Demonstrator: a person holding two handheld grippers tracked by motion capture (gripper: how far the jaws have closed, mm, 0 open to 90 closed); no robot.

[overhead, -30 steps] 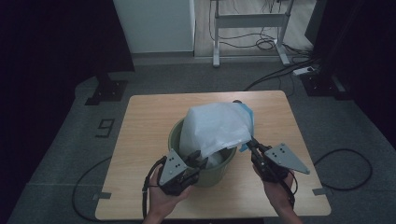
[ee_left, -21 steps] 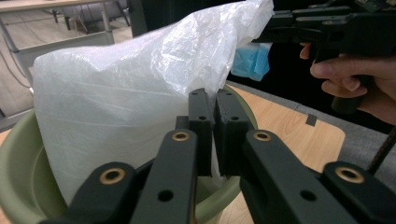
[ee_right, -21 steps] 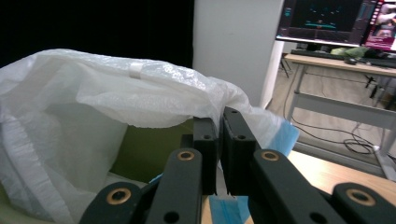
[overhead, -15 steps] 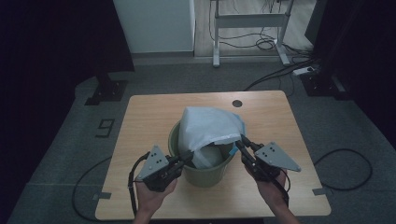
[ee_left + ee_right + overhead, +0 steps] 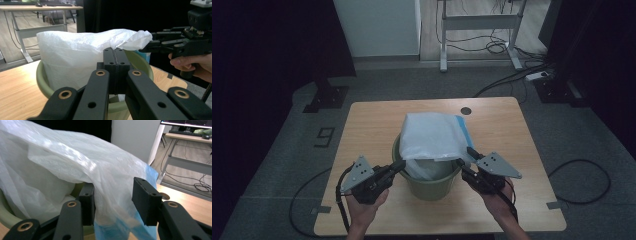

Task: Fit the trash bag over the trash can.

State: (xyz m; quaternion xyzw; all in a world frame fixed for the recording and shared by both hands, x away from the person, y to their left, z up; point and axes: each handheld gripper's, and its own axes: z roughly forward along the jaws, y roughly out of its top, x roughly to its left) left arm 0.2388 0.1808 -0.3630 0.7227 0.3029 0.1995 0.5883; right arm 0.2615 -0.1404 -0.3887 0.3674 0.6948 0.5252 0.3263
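Both claws sit near me: my left claw is pinched together, empty, my right claw has just been opening round the bag, which drapes over the green bin between them.

1. A lab or office test room — dark curtains hang around one wooden table.
2. Cables trail over grey carpet — a desk frame stands behind.

A single pale mark on the grey floor left of the table — probably the digit 9, dim and small — nothing else legible on bag, bin or grippers
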